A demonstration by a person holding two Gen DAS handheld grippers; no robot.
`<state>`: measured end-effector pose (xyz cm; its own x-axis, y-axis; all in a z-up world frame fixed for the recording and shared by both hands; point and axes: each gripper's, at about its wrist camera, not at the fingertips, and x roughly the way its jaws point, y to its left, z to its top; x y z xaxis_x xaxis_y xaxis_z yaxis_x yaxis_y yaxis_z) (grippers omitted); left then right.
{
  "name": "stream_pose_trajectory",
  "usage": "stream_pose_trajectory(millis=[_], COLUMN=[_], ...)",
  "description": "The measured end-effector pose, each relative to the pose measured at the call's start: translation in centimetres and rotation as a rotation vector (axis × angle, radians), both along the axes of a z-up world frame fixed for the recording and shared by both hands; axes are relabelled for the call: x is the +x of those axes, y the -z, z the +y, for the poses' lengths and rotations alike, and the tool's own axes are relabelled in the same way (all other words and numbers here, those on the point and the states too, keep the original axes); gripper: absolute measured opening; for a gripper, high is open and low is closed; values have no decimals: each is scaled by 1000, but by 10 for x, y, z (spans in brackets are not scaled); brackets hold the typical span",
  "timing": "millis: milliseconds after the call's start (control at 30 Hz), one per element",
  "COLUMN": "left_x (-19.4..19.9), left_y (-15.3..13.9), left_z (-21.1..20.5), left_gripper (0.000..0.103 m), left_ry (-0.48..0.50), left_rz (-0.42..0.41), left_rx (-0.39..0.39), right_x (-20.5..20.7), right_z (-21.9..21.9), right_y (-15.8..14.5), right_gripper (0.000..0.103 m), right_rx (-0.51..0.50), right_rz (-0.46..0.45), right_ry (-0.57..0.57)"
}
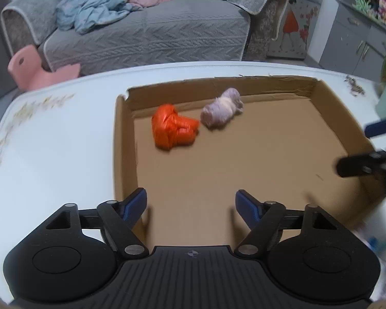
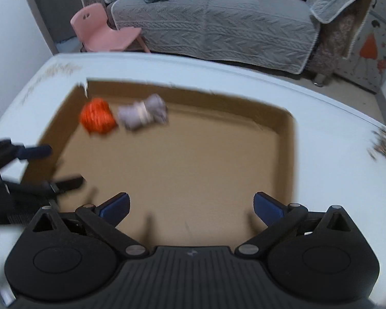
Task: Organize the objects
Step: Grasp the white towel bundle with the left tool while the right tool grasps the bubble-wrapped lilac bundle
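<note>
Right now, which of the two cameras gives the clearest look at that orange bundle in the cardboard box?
The left wrist view. There the orange bundle is sharp, its folds visible, lying beside the lilac bundle in the cardboard box. The right wrist view shows it blurred, a smeared orange lump near the box's far corner.

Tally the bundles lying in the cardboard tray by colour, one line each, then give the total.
Orange bundle: 1
Pale purple bundle: 1
Total: 2, both near the far left corner of the cardboard tray
</note>
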<state>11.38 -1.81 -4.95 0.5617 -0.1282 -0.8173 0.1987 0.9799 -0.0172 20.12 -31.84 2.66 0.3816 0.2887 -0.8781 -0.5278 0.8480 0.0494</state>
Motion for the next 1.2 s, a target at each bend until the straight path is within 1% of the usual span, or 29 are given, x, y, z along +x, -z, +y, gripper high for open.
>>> stream_pose_trajectory(millis=[67,100,167,233,300,400,467,533,667,767,900,967,1000,1033,1100,1200], left_x=[-27,-44,-82,-116,-144,-175,-191,-202,-216,-220,-220,-219,-219,-218,-217,-215], left_y=[-17,-25,-36,-39,-40,-33,-27,-22,-11,-2,11,16,18,20,21,23], left_z=[10,13,19,28,33,34,32,31,32,31,33,37,39,41,44,47], left_gripper=[82,83,85,85,85,85,85,85,85,85,83,83,83,81,78,71], left_ry=[-11,-9,-12,-33,-63,-78,-75,-72,-65,-59,-56,-58,-61,-65,-62,-44], left_rz=[-43,-68,-105,-109,-105,-81,-58,-38,-13,1,30,44,48,50,50,52], left_rx=[-27,-28,-25,-34,-35,-32,-25,-20,-16,-5,11,19,22,28,33,29], right_x=[-24,-38,-61,-81,-93,-104,-113,-125,-147,-164,-171,-172,-173,-174,-176,-176], right_z=[-26,-39,-60,-70,-77,-87,-88,-92,-100,-97,-91,-87,-87,-87,-84,-83], right_y=[-14,-20,-26,-26,-21,-12,-10,-6,4,17,27,30,33,35,40,45], right_gripper=[102,102,102,102,102,102,102,102,102,102,94,93,90,86,84,76], right_rx=[44,78,104,73,64,90,68,58,70,32,-5,-13,-20,-30,-60,-69], right_rz=[-26,-32,-37,-50,-26,22,7,2,37,37,32,32,35,28,9,4], right_ry=[4,1,-16,-12,16,52,50,57,74,67,16,-10,-25,-38,-80,-138])
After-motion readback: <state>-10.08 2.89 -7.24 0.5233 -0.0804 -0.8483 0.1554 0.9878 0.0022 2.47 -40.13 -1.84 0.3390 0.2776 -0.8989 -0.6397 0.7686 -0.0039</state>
